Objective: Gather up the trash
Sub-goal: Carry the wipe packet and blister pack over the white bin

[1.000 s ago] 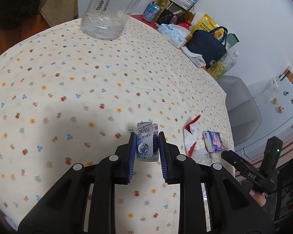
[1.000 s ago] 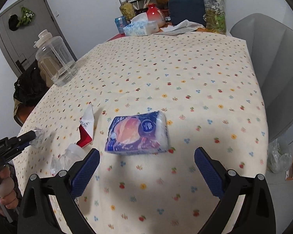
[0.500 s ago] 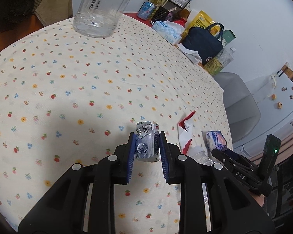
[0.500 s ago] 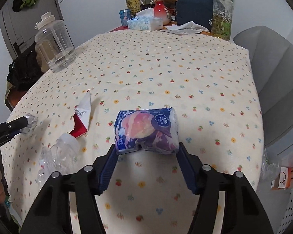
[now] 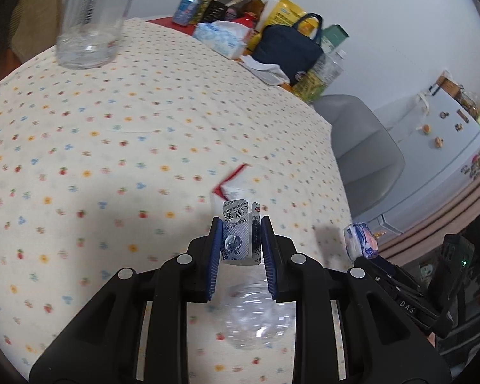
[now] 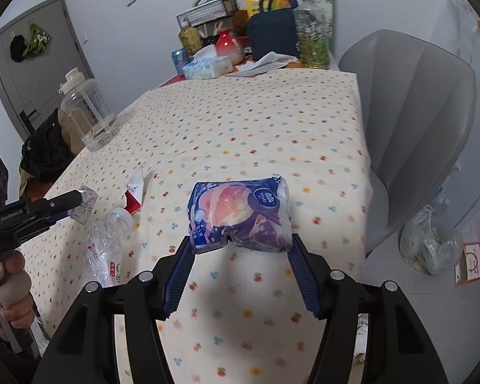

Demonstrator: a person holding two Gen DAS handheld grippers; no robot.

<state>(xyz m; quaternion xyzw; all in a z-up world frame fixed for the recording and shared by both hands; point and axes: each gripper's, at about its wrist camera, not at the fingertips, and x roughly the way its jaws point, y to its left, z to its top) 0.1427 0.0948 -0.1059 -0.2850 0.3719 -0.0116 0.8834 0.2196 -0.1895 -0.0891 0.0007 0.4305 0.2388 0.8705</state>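
Clamping a blister pack [image 5: 236,235] in left gripper [image 5: 241,240], tissue packet [image 6: 240,216] in right gripper [image 6: 240,249].

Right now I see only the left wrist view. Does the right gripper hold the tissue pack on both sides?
Observer: Yes, the right gripper is shut on the tissue pack, one finger at each end.
Operator: What is the blurred clear thing under the left gripper?
Observer: A crushed plastic bottle with a white cap, lying beside a red and white carton.
Operator: Is any trash bag near?
Observer: A clear plastic bag sits on the floor beside the grey chair.
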